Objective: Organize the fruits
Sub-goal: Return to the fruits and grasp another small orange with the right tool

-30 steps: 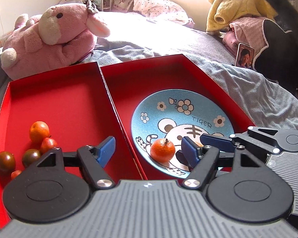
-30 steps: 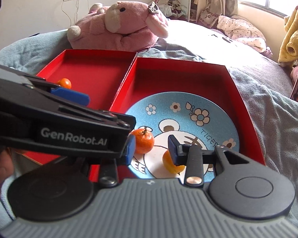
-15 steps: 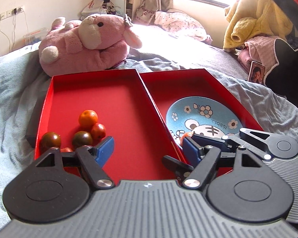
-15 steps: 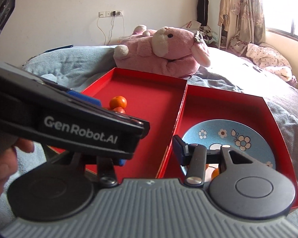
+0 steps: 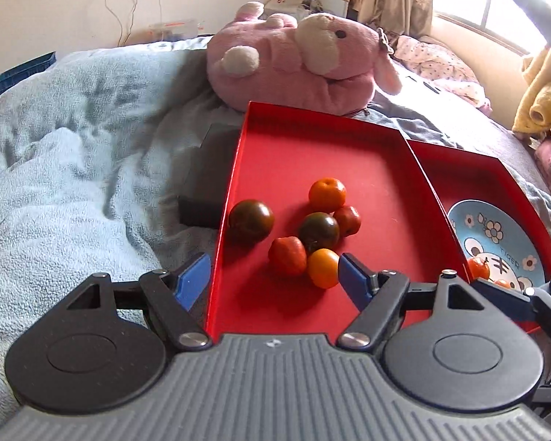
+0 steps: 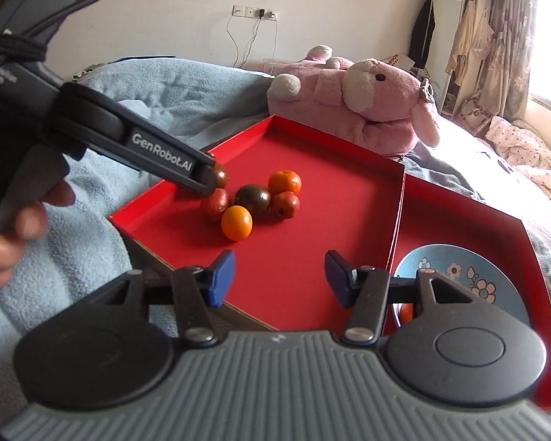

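Observation:
Several small fruits lie clustered in the left red tray: an orange mandarin, two dark tomatoes, two red fruits and a yellow-orange fruit. My left gripper is open and empty just short of the cluster. The cluster also shows in the right wrist view, with the yellow-orange fruit nearest. My right gripper is open and empty over the tray's near part. The blue tiger plate in the right tray holds mandarins, partly hidden.
A pink plush toy lies beyond the trays. A light blue blanket covers the bed at left. A dark block sits against the left tray's outer wall. The left gripper's body reaches over the tray's left rim.
Both grippers have swung left, away from the blue plate toward the fruit cluster in the left tray. The plate and its mandarins have slid to the right edge of both views.

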The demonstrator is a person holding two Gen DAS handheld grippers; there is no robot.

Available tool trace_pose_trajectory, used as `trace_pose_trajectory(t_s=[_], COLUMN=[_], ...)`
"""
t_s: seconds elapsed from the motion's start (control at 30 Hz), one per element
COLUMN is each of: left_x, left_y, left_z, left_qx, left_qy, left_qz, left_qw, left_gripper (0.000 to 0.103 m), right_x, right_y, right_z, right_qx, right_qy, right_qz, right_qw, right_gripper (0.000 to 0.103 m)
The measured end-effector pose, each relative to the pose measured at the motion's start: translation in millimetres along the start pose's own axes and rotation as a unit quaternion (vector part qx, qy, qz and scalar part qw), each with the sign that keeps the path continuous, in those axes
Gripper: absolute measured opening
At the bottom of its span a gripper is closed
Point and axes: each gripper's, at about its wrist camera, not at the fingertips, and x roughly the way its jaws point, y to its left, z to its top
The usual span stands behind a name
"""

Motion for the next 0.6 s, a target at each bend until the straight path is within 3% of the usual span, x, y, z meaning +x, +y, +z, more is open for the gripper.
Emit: trace_pose_trajectory(t_s=[0.17,0.6], left_x=[6,21], left_y=[-6,-9], left_z=[-3,-1], left_qx=[0.021,0.020], left_qy=[0.007,0.022], left_qz=[0.027,0.037], left_qw=[0.9994,0.9989], left_gripper=[0.080,0.080], right_x=[1,23], right_y=[6,-14], right_z=[1,4], right_qx=[-0.006,0.013], right_qy=[0.000,0.015], right_qz=[0.012,0.017], right_qw=[1.000,1.000], right_gripper=[0.057,0.056])
